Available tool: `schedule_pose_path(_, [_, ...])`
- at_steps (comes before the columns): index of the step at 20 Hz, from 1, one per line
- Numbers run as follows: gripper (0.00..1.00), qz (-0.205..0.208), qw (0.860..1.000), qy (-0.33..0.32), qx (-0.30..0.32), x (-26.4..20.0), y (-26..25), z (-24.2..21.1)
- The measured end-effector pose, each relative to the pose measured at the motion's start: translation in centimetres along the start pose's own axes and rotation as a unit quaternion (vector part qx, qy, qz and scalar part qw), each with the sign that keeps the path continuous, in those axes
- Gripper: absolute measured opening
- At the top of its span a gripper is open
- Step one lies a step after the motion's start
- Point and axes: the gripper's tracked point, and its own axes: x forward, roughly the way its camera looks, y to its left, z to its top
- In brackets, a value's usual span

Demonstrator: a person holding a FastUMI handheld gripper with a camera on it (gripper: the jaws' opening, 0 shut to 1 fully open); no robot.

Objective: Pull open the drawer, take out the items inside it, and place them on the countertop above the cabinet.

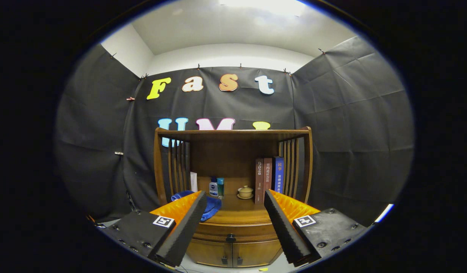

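1. Gripper [233,197]: fingers spread wide, holding nothing, short of the cabinet [233,242].
2. Drawer [233,232] closed, one dark knob [230,238], between the fingers; contents hidden.
3. Countertop [239,210] under the shelf holds three upright books [268,180], two bottles [216,187], one lidded jar [245,191] on a saucer, one blue cloth [212,206].
4. Two lower doors [233,252], closed.
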Motion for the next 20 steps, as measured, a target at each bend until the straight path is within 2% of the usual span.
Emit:
schedule_pose_path(14, [0.99,0.002,1.000,0.004,-0.002,-0.5,-0.1,-0.3])
schedule_pose_path(20, [0.99,0.001,0.999,0.045,-0.001,0.3,0.0,-4.3])
